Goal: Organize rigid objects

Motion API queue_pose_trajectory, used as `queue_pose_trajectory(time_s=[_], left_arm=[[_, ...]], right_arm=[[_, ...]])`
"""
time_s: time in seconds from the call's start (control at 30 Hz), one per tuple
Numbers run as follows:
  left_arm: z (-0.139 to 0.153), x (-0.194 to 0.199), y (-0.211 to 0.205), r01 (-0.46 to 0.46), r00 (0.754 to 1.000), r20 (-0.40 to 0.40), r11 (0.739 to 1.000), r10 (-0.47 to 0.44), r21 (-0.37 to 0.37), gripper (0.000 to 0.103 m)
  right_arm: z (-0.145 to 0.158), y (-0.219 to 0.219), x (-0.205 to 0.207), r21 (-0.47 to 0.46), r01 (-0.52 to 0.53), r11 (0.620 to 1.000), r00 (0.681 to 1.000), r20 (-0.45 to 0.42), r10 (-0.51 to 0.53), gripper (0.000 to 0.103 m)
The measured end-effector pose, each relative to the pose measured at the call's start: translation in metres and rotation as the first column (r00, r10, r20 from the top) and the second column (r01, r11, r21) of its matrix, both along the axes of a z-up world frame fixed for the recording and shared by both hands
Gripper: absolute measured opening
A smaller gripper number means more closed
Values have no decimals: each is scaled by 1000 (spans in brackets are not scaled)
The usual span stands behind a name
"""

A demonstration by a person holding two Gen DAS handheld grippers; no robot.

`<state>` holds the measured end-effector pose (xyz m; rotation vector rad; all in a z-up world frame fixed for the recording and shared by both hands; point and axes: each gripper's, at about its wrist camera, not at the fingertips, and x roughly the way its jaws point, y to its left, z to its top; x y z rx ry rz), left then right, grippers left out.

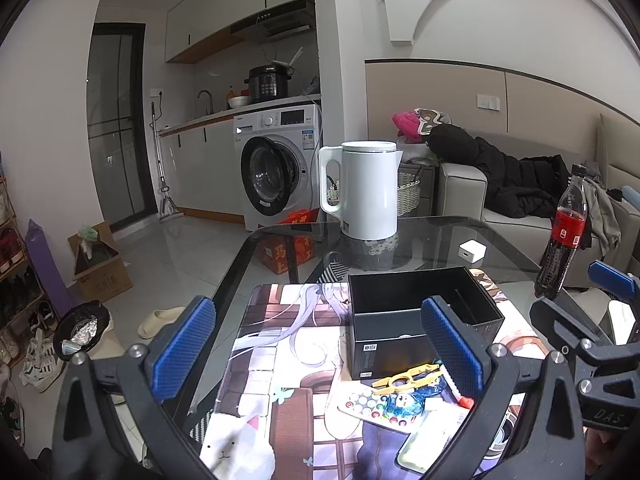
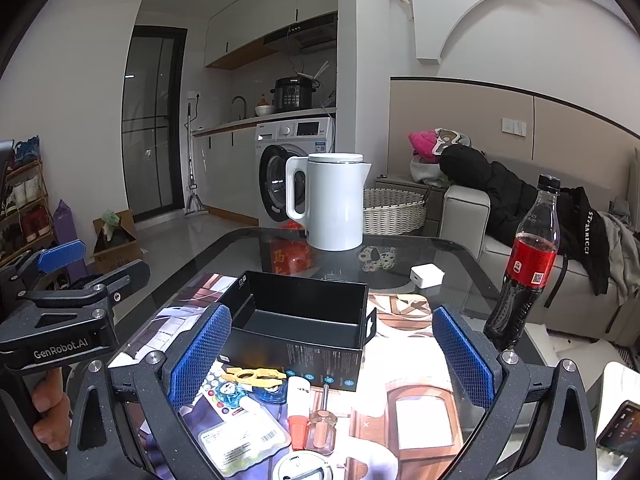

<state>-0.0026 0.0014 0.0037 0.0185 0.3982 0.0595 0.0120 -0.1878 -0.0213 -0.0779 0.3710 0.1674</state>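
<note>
Across the lower half of both wrist views, a glass-topped table (image 1: pixel 460 236) covered with a printed illustrated mat (image 1: pixel 280 344) is seen. At mid-frame an open, empty black cardboard box (image 2: pixel 304 320) stands on the mat. Just in front of it, toward the bottom of the frame, a cluster of small rigid items lies loose: a yellow flat plastic tool (image 2: pixel 252 375), a white remote with coloured buttons (image 1: pixel 372 408), a small screwdriver with a clear amber handle (image 2: pixel 322 424), a white tube with an orange cap (image 2: pixel 299 412) and blue translucent pieces (image 2: pixel 230 394).

The left gripper (image 1: pixel 316 352) is held above the mat with its blue-padded fingers spread wide and nothing between them. The right gripper (image 2: pixel 332 358) is likewise spread wide and empty, with the cluster below and between its fingers.

No item is yet in the box, so the task is judged to be at its start, at the approach to a first pick. A descent onto one separable piece, probably the screwdriver or the tube, is called for, with the fingers closed across its narrow width before it is carried up-frame into the box.
</note>
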Motion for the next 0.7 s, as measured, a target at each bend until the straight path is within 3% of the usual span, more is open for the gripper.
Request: queue_pose_trajectory(time_s=[0.7], left_arm=[[1,-3,-6,20,1000,5,1000,-20,12,103]], right_arm=[[3,0,-2,-1,7,1000,1000,11,-7,103]])
